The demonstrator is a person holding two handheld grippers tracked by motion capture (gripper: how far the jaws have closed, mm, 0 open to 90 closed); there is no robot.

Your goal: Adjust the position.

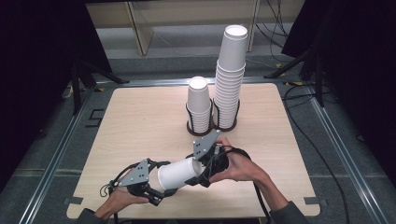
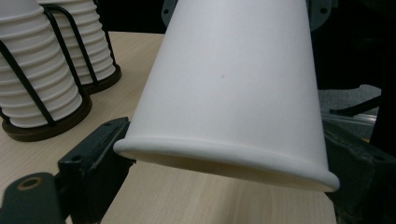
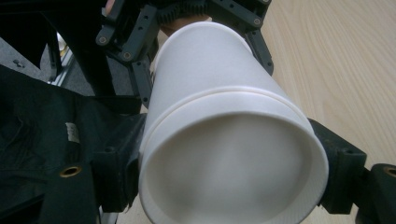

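A: A white paper cup takes up the middle and right of the frame, lying on its side with its rolled rim low in the picture and its body narrowing toward the top edge.

B: And the left gripper?

A: Its black jaws stand at lower left and lower right, one pressed to each side of the rim.

B: What lies behind?

A: At upper left, two stacks of white cups stand in black wire holders on the pale wooden table. Part of a grey plate shows at the top edge.
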